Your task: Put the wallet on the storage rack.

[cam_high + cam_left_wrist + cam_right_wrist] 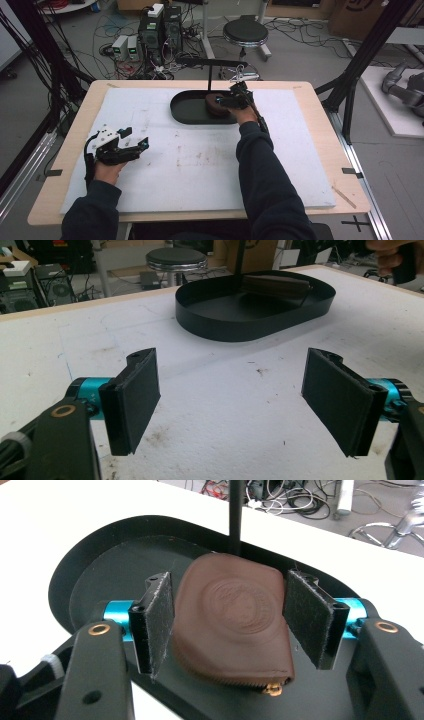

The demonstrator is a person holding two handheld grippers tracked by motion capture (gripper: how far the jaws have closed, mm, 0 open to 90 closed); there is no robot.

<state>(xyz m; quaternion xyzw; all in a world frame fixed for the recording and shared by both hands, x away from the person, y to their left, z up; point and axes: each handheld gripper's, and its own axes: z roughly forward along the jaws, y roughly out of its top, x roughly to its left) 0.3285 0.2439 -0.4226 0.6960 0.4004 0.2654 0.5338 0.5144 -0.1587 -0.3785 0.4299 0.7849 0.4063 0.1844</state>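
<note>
Straddling the brown pouch (232, 625) in the black tray (75, 565), right gripper (227, 622) jaws wide, not yet gripping. Close squarely on its flanks. Left gripper (232, 402) wide, empty over the table (225, 440).

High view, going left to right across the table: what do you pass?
Left gripper, open over the white mat → black oval tray → brown pouch in the tray → right gripper at the pouch.

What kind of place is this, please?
Probably a robotics lab or workshop: desktop computers stand on the floor amid tangled cables, and a black frame surrounds the table, with a stool behind.
</note>
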